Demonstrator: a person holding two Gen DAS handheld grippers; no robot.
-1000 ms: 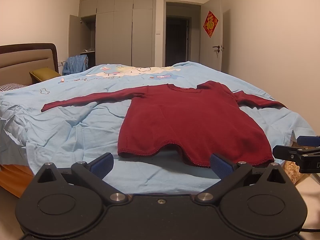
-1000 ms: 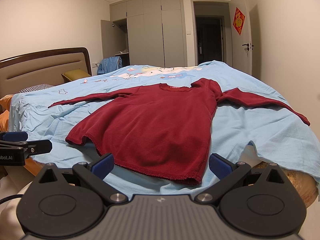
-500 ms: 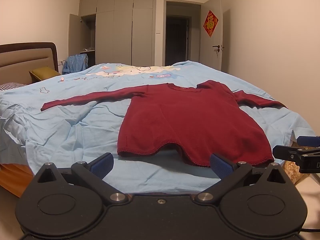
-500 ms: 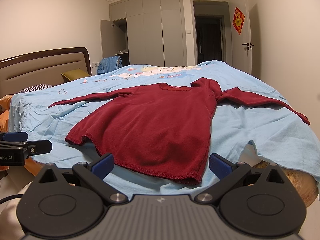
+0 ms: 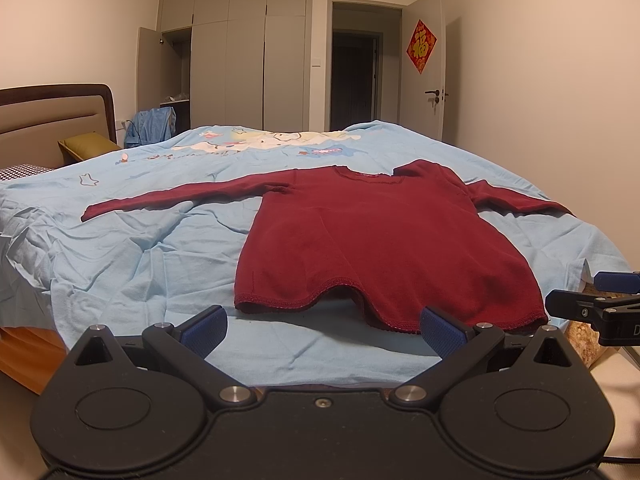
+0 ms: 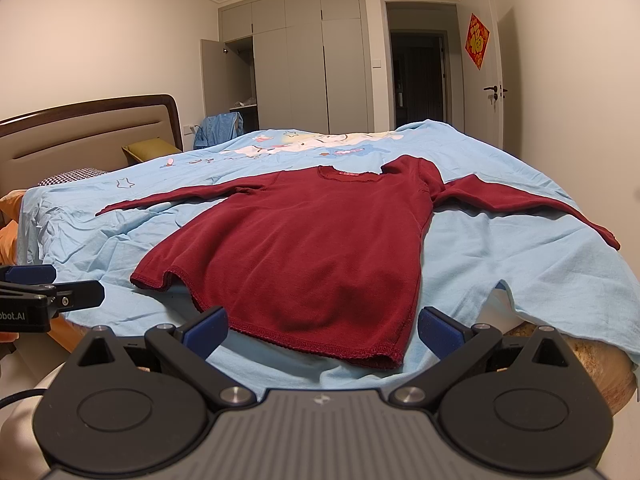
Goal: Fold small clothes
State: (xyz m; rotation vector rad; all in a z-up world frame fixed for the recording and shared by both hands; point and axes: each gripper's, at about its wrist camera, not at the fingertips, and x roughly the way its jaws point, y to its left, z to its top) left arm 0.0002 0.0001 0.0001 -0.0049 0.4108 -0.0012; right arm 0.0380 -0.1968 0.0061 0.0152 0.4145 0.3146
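A dark red long-sleeved top (image 5: 380, 240) lies spread flat, front down or up I cannot tell, on the light blue bedsheet (image 5: 140, 264) of a bed, directly ahead of both tools, its neckline at the far end and its scalloped hem nearest them. The left hand-held gripper (image 5: 323, 330) hangs just short of the bed's near edge with its blue-padded fingers spread wide and nothing between them; the hem's left corner sits just beyond and between those fingers. The right hand-held gripper (image 6: 322, 330) is likewise wide apart and empty, facing the hem's right corner (image 6: 390, 360), which lies just ahead of it. Each tool appears at the side of the other's view, so the two stand side by side, level with one another, probably so that both hem corners can be taken together. One sleeve (image 5: 180, 196) stretches far out to the left of the body and the other sleeve (image 6: 520, 208) runs off to the right toward the bed's edge; spread like this, the garment looks laid out ready for folding, with no fold yet made. The hem is rucked up in an arch near its middle, which may need smoothing. A headboard (image 6: 88, 136) stands far off to the left, and a wardrobe (image 6: 304, 64) beyond the bed.
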